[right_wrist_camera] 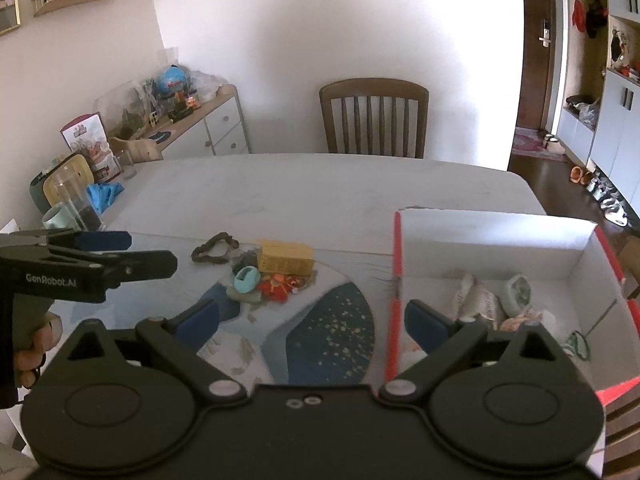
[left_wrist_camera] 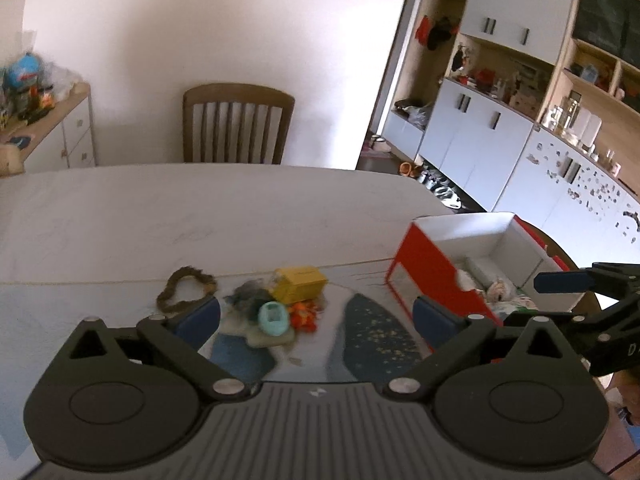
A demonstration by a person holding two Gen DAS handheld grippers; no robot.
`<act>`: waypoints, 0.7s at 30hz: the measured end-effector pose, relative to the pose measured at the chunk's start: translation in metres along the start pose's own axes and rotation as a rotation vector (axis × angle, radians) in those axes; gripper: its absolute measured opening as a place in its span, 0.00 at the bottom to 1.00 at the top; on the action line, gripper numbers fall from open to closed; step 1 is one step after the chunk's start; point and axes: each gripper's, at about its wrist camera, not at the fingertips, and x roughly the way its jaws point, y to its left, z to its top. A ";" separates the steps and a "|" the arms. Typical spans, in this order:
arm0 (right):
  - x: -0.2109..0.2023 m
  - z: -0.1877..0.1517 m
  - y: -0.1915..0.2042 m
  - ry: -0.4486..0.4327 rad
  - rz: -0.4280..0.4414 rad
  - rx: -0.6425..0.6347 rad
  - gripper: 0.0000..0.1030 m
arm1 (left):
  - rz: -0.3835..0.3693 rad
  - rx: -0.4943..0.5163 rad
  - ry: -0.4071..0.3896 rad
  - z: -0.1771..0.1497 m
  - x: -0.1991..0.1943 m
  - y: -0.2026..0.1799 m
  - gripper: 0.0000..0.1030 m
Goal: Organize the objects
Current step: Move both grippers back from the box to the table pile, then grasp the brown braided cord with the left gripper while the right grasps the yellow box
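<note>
Loose objects (left_wrist_camera: 280, 304) lie clustered beside the red box (left_wrist_camera: 436, 280), ready for transfer. Left gripper (left_wrist_camera: 316, 316) and right gripper (right_wrist_camera: 312, 320): jaws fully spread, empty.

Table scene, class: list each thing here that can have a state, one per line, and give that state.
Left claw: open, nothing between its fingers.
Right claw: open, nothing held.
Red box: lid off, partly filled with small items.
Yellow box: closed, lying on the table, outside the red box.
Teal case: lying in the pile beside the yellow box.
Brown hair tie: lying flat, apart from the pile.
Chair: pushed in, unoccupied.
</note>
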 end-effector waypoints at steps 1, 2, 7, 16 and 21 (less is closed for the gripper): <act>0.003 0.001 0.001 0.003 -0.002 -0.001 0.96 | -0.001 -0.006 0.008 0.000 0.004 0.007 1.00; 0.007 0.003 0.004 0.007 -0.004 -0.002 0.96 | 0.004 -0.010 0.014 0.000 0.007 0.014 1.00; 0.030 0.013 0.013 0.030 -0.009 -0.015 0.96 | 0.065 -0.004 0.038 0.000 0.024 0.048 1.00; 0.075 0.030 0.027 0.072 -0.021 -0.055 0.96 | 0.157 0.008 0.070 0.003 0.062 0.096 1.00; 0.101 0.036 0.034 0.094 -0.027 -0.093 0.96 | 0.195 0.034 0.080 0.007 0.087 0.113 1.00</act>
